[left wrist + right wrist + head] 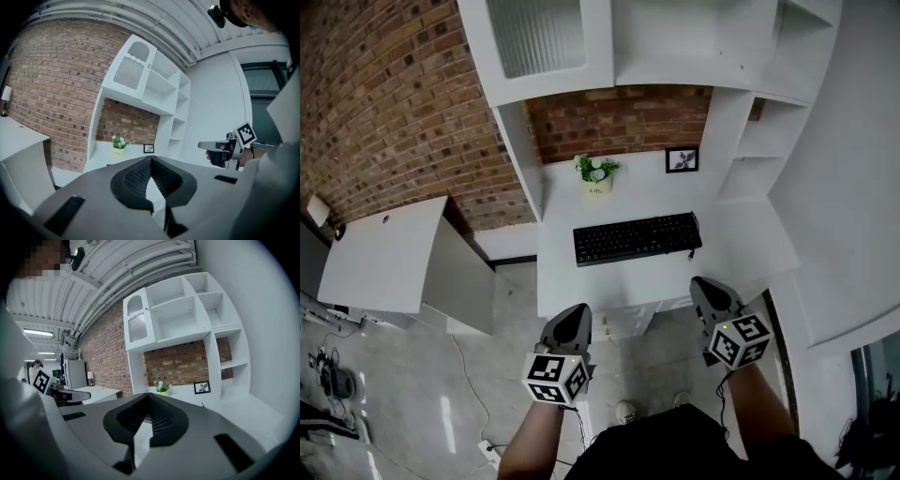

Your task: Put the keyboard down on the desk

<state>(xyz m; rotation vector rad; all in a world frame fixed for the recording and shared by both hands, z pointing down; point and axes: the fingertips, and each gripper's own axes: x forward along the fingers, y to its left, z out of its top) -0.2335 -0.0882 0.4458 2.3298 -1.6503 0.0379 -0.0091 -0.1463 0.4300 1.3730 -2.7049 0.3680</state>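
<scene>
Both claws are closed with nothing in them. In each claw's own view the jaws meet tip to tip and nothing sits between the pads.

The keyboard (637,238) is not in either claw. It lies flat, keys up, on the surface (741,246), about midway between the front edge and the plant (597,174) at the back edge. A small picture frame (682,159) stands at the back, right of the plant.

- **Direction:** the keyboard lies straight ahead of both claws and farther in from the front edge. Neither claw touches it.
- **Left claw** (572,317)**:** short of the front edge and not over the surface, roughly in line with the keyboard's left end.
- **Right claw** (705,287)**:** tip about at the front edge, just outside the keyboard's right end. This is the nearer of the two.
- **Long axis:** it runs left-right, nearly parallel to the front edge, with the right end skewed slightly toward the back. A cable (690,251) comes off that right end.

My read is that the keyboard is already down, so the place step looks done. If I did need to grab it again, each claw would have to open and go forward to its own end, across the short sides.
</scene>
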